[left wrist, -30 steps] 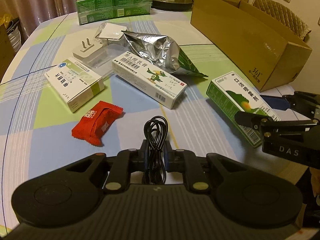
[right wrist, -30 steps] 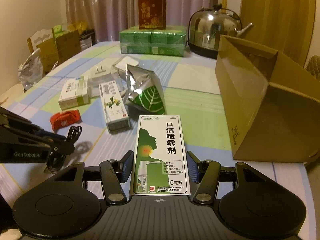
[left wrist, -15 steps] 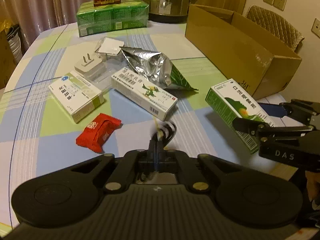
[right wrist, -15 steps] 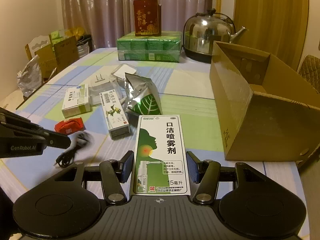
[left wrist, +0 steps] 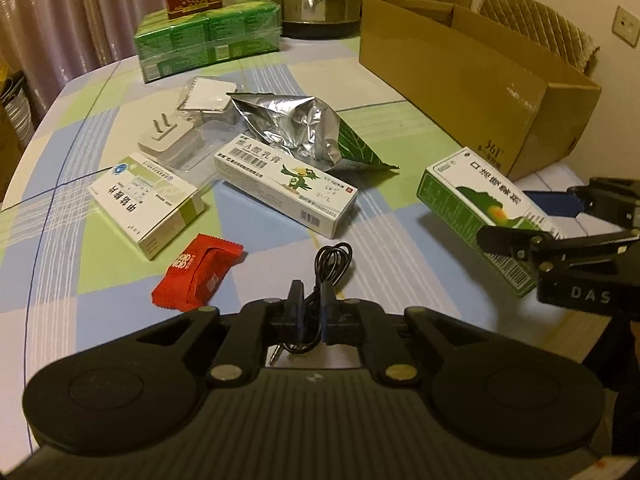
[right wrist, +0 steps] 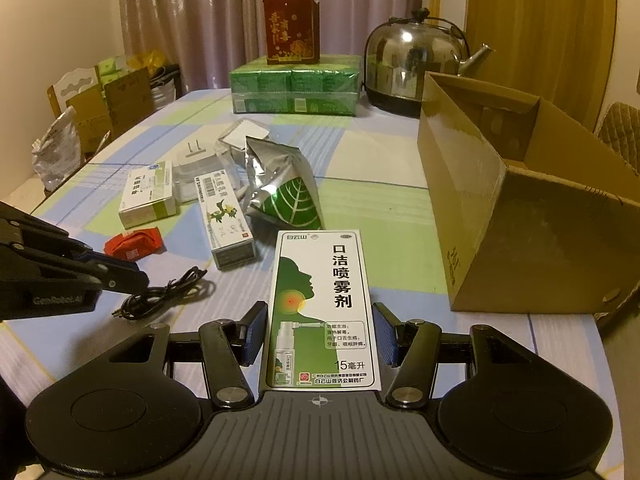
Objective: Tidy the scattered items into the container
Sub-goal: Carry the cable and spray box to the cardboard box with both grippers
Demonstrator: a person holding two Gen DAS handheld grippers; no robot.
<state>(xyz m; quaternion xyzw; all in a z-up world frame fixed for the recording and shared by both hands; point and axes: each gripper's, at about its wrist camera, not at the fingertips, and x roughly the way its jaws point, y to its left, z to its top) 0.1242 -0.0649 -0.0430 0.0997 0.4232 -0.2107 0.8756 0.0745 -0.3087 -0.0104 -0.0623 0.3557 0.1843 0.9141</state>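
Observation:
My left gripper (left wrist: 310, 300) is shut on a coiled black cable (left wrist: 334, 258), low over the near table; in the right wrist view the same cable (right wrist: 168, 290) trails from the left gripper (right wrist: 132, 280). A green-and-white spray box (right wrist: 320, 304) sits clamped in my right gripper (right wrist: 320, 320), just above the table; the left wrist view shows that spray box (left wrist: 460, 192) in the right gripper (left wrist: 516, 216). The open cardboard box (left wrist: 460, 80) (right wrist: 500, 220) stands at the right. A red packet (left wrist: 198, 272), medicine box (left wrist: 146, 204), ointment box (left wrist: 284, 190), foil bag (left wrist: 296, 128) and plug adapter (left wrist: 166, 140) lie scattered.
A clear plastic case (left wrist: 208, 98) lies behind the adapter. Green tissue packs (right wrist: 294, 90) with a red carton (right wrist: 290, 24) on top and a steel kettle (right wrist: 416, 64) stand at the far edge. A chair (left wrist: 536, 24) is behind the cardboard box. Cartons and bags (right wrist: 100, 108) sit beyond the table's left edge.
The left gripper has rolled slightly and drawn back with the cable pinched in it; the cable swung and its loop shifted. The right gripper has held still with the spray box.

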